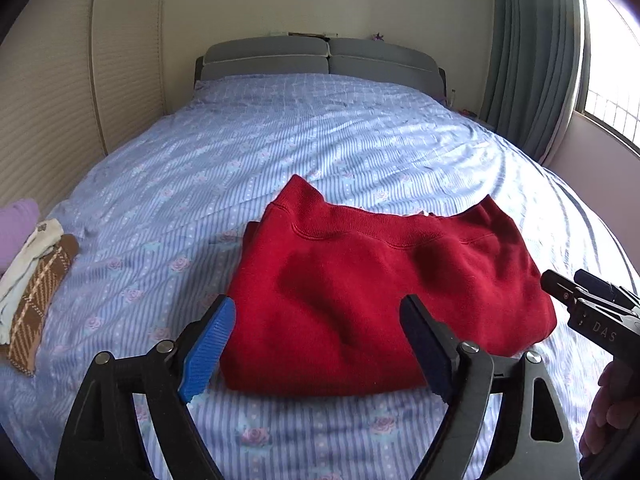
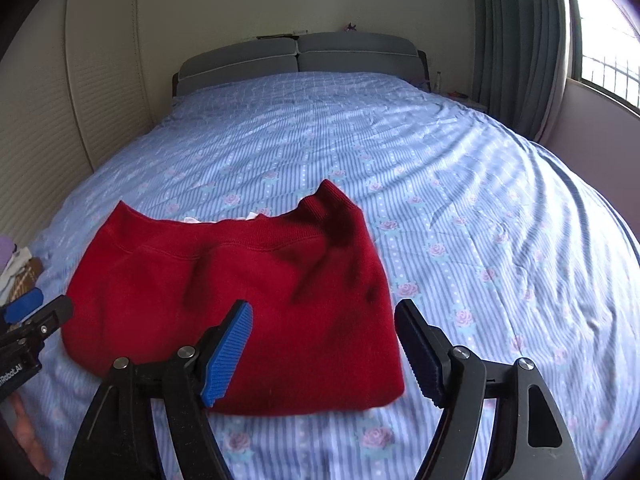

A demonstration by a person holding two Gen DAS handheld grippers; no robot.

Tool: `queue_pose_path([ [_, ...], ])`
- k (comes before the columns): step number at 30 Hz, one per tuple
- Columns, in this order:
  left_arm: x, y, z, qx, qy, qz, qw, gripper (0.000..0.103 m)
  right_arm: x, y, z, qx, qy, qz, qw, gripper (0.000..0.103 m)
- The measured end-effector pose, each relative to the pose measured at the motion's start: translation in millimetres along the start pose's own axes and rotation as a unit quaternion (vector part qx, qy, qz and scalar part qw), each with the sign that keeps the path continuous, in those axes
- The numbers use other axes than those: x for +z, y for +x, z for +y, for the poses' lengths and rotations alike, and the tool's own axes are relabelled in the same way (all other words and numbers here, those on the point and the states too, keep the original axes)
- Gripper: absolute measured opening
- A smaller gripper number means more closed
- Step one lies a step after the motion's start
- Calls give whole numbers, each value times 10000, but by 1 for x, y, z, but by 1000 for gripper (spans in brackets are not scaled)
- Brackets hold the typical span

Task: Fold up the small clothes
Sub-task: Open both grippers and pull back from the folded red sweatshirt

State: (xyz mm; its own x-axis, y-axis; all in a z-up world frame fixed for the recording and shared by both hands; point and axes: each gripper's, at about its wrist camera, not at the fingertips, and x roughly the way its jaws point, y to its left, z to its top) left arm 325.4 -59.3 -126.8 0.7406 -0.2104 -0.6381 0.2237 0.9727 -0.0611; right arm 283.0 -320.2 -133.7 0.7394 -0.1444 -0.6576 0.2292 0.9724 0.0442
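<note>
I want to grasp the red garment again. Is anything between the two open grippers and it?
Nothing visible. The red sweater lies folded on the blue bedsheet, directly before the left gripper and right gripper. The pile of small clothes lies far aside.

blue floral bedsheet, grey headboard, green curtain, window.

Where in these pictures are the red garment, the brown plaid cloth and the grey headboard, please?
red garment (image 1: pixel 360 304): left wrist view, middle of its folded top face.
brown plaid cloth (image 1: pixel 38 300): left wrist view, its striped upper surface.
grey headboard (image 2: pixel 340 54): right wrist view, its right cushion.
</note>
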Motion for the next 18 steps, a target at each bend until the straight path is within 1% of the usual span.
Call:
queue_pose_path([
  [4, -12, -25, -3, 90, -80, -139, 9998, 87, -17, -20, -19, 149, 550, -25, 9984, 75],
  [8, -24, -31, -7, 144, -129, -154, 9997, 87, -41, -22, -38, 360, 1224, -11, 9918, 75],
  [12, -31, -25, -7, 165, -212, -99, 9996, 87, -57, -8, -53, 792, 2022, 25, 9761, 75],
  [16, -33, -17, -6, 198, -290, -62, 9994, 87, -68, 14, -55, 1047, 2447, 205, 9637, 75],
  [18, -33, -13, -3, 207, -324, -38, 9993, 87, -73, 25, -57, 1172, 2697, 286, 9554, 75],
])
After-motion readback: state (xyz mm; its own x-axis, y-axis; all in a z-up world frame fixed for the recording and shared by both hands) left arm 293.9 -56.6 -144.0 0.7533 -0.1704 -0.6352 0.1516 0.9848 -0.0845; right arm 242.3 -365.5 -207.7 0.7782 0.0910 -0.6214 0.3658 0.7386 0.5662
